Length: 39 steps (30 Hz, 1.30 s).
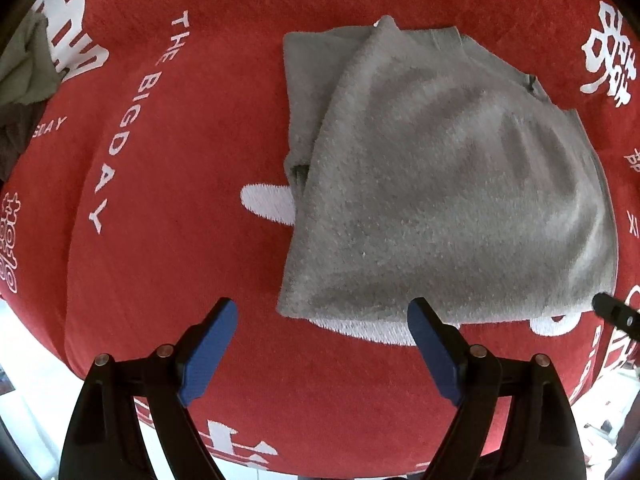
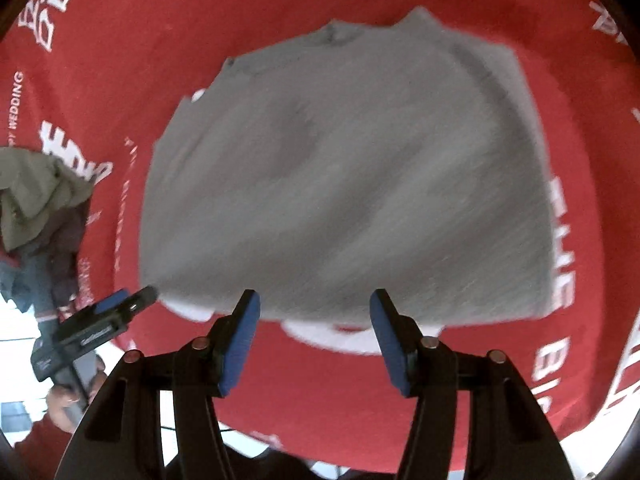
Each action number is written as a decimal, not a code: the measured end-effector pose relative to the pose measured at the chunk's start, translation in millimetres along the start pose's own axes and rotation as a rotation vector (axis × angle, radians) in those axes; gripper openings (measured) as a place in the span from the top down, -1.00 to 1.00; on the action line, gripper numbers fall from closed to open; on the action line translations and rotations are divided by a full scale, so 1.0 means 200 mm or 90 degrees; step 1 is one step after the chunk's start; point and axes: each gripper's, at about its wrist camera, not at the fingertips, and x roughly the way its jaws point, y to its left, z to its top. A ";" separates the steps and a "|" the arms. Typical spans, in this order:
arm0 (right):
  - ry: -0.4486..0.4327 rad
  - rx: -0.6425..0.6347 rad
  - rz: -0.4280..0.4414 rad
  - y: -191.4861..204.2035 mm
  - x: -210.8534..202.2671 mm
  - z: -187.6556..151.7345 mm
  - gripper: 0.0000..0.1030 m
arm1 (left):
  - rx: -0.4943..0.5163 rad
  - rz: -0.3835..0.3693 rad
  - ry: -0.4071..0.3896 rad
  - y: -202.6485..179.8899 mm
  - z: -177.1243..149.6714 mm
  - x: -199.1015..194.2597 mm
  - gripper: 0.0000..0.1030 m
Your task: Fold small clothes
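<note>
Red plush cloth (image 1: pixel 168 264) with white printed lettering covers the table; we see the grey garment (image 1: pixel 440 184) lying folded on it, fuzzy knit, roughly trapezoid, layers stacked at its far-left corner. We judge it light, limp and non-slip: pinch a near hem corner through both layers. Crumpled olive clothes (image 2: pixel 40 192) wait at the edge. Left gripper (image 1: pixel 324 344) is wide and empty, right gripper (image 2: pixel 316 336) moderately spread, empty, just short of the hem.

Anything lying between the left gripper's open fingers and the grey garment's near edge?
No: the left wrist view shows only bare red cloth between the left gripper and the grey garment.
</note>
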 end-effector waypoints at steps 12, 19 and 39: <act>0.046 0.010 0.040 0.06 0.09 -0.08 -0.19 | -0.013 -0.007 0.008 0.00 -0.06 0.03 -0.69; 0.062 0.012 0.045 0.08 0.14 -0.12 -0.19 | -0.037 -0.018 0.032 0.03 -0.09 0.10 -0.69; 0.058 0.051 0.163 0.14 0.22 -0.13 -0.20 | -0.027 -0.011 0.037 0.02 -0.14 0.25 -0.99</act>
